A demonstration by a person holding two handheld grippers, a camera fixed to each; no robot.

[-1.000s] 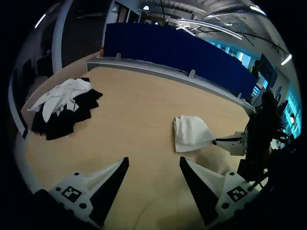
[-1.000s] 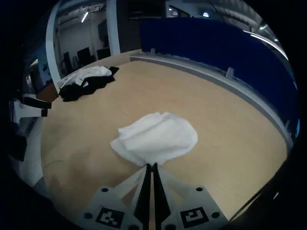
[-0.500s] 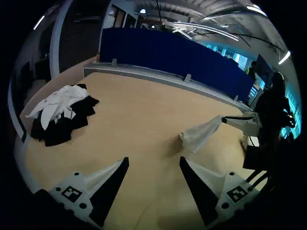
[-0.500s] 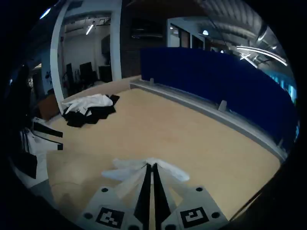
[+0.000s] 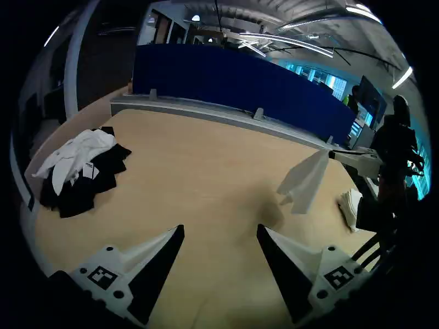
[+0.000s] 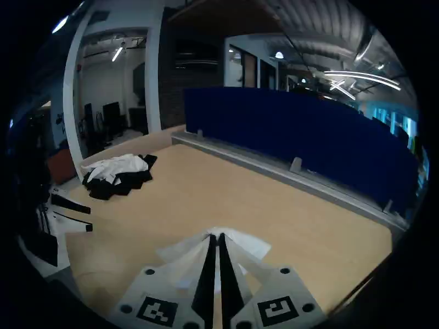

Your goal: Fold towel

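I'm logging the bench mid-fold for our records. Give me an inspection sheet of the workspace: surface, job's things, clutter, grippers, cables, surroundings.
Surface: light wooden table, a towel shadow on it.
Job's things: white towel hangs from the right gripper, apparently lifted off the table.
Clutter: heap of black and white clothes near the left edge; small white cloth at the right edge.
Grippers: left gripper open, holding nothing, over the table; right gripper shut on the towel.
Cables: nothing seen.
Surroundings: blue partition behind the table; a person at the right.
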